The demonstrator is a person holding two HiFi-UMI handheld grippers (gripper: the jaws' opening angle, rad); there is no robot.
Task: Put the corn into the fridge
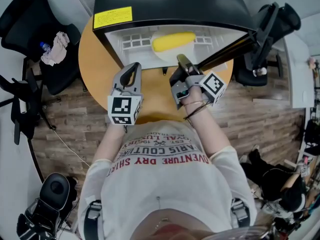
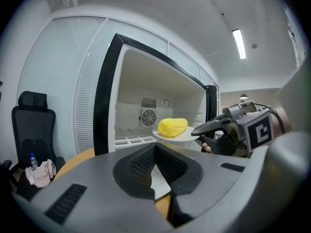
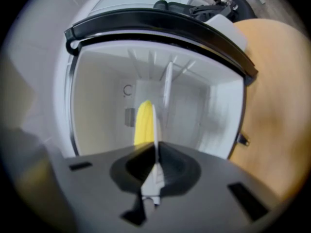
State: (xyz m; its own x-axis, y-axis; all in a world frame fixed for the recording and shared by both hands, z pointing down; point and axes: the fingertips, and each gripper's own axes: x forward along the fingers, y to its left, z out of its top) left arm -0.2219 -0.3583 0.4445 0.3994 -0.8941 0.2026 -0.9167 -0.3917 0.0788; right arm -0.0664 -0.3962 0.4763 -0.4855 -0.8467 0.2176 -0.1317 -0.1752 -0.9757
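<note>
A yellow corn cob [image 1: 173, 41] lies on a white plate [image 1: 169, 56] at the mouth of the open mini fridge [image 1: 165, 4]. My right gripper [image 1: 183, 63] is shut on the plate's near rim and holds it level over the white fridge floor. The right gripper view shows the plate [image 3: 155, 125] edge-on between the jaws of my right gripper [image 3: 155, 165], with the corn [image 3: 142, 123] just left of it. My left gripper [image 1: 131, 75] hangs shut and empty over the table, left of the plate. In the left gripper view, the corn [image 2: 173, 126] and the plate [image 2: 181, 138] sit past my left gripper [image 2: 155, 150].
The fridge stands on a round wooden table [image 1: 95, 69], with its black door [image 1: 227, 51] swung open to the right. A black chair [image 1: 47, 44] with a cloth and a bottle on it stands at the left. Another chair [image 1: 265, 34] stands at the right.
</note>
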